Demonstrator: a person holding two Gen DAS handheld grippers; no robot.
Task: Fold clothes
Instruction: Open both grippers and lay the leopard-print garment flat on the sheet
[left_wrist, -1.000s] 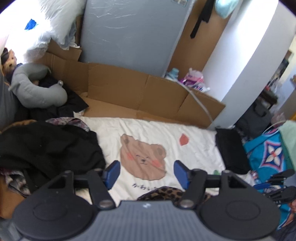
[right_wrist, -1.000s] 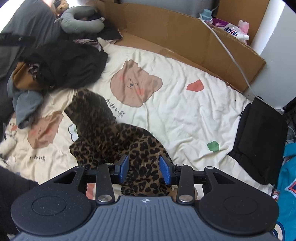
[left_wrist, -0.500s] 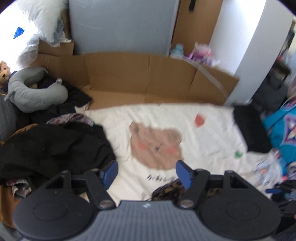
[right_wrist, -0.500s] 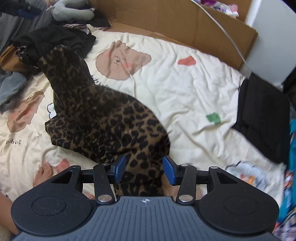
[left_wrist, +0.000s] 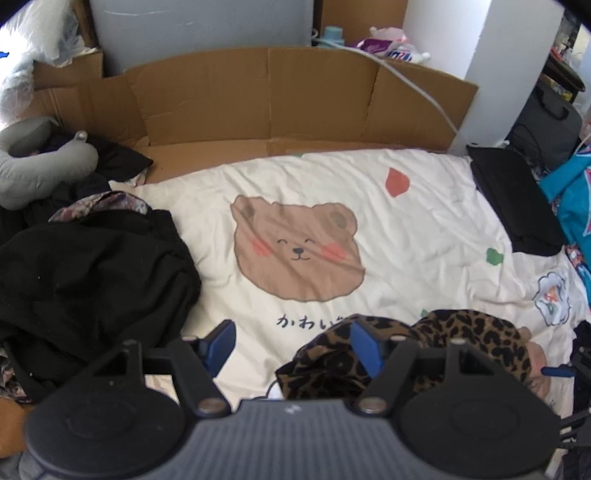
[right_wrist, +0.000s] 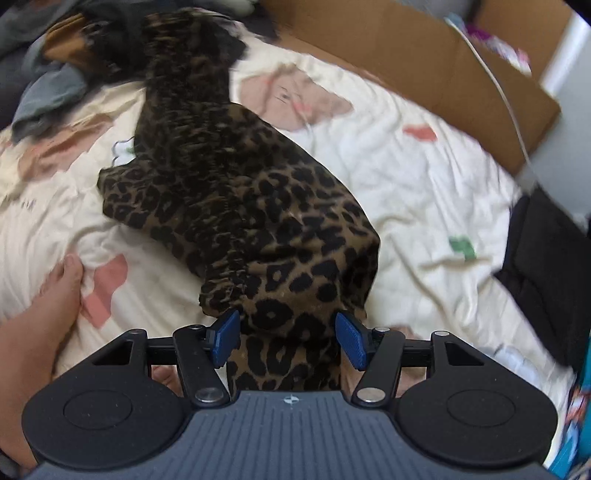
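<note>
A: Left wrist view: left claw (left_wrist: 291, 349) wide open over the bear-print quilt (left_wrist: 424, 236), gripping nothing; the leopard-print garment (left_wrist: 450, 332) sits crumpled at lower right.

B: Right wrist view: right claw (right_wrist: 287, 339) opening, garment (right_wrist: 243, 192) between its pads, draped unfolded across frame centre. Folding looks barely begun.

I see ahead of the tool a cream bear-print quilt (left_wrist: 424, 229) | beyond it a cardboard sheet (left_wrist: 266, 96) | far left a grey neck pillow (left_wrist: 40, 162) | top right a white cable (left_wrist: 421, 90) crossing the cardboard.
</note>
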